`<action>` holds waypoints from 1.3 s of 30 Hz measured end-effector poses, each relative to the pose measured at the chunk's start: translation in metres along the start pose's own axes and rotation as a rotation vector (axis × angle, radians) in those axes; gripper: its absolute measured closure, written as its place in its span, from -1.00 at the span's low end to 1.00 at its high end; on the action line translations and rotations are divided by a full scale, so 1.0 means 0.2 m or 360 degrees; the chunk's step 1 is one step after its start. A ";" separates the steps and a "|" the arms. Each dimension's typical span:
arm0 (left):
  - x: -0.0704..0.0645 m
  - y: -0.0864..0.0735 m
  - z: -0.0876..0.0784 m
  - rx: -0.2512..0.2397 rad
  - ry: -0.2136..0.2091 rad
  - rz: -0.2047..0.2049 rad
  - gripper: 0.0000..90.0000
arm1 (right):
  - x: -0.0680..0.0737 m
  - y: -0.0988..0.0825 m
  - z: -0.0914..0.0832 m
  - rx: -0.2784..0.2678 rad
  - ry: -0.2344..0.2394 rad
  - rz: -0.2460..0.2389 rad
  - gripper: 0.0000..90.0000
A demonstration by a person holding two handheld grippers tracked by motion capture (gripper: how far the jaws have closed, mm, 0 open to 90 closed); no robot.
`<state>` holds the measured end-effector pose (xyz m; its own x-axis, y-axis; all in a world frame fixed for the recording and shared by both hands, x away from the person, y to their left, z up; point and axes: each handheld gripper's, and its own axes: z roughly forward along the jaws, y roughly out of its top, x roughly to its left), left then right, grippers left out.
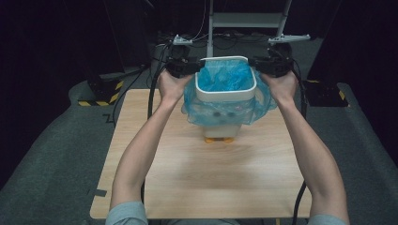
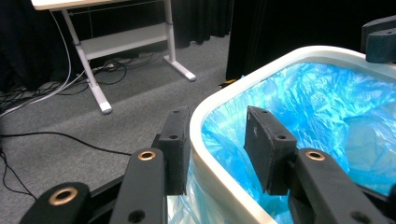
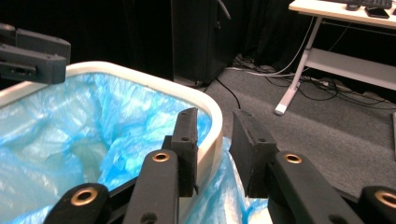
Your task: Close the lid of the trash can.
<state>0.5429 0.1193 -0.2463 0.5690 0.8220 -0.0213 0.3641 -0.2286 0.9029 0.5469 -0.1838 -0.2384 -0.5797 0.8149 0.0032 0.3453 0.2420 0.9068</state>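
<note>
A white bin (image 1: 225, 95) lined with a blue plastic bag (image 1: 223, 77) stands on the far half of the wooden table (image 1: 202, 173); the bag's edge hangs over the outside of the rim. My left gripper (image 1: 197, 65) sits at the bin's left rim and my right gripper (image 1: 256, 63) at its right rim. In the left gripper view the left gripper (image 2: 217, 116) straddles the rim (image 2: 219, 100), one jaw outside and one inside over the bag (image 2: 317, 98), with a gap showing. In the right gripper view the right gripper (image 3: 215, 116) straddles the rim (image 3: 210, 107) the same way, not pressing.
The bin rests on small orange feet (image 1: 218, 139). Past the table's far edge a white-legged desk (image 1: 244, 18) stands on grey carpet with loose cables (image 2: 56, 135). Black-and-yellow striped bases (image 1: 101, 91) flank the table's far corners.
</note>
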 end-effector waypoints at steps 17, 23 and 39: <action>-0.02 -0.06 -0.01 0.0029 0.0010 0.0006 0.36 | 0.03 -0.04 -0.01 -0.0010 0.0034 -0.0004 0.61; -0.04 -0.06 -0.05 -0.0002 -0.0004 0.0009 0.29 | 0.02 -0.06 -0.04 -0.0039 0.0048 0.0008 0.58; -0.06 -0.10 -0.07 0.0009 -0.0003 0.0007 0.29 | 0.04 -0.09 -0.06 -0.0044 0.0078 0.0005 0.61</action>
<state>0.5198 0.1213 -0.2578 0.5720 0.8200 -0.0179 0.3657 -0.2355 0.9005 0.5274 -0.1887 -0.2495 -0.6143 0.7887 0.0261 0.3269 0.2243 0.9180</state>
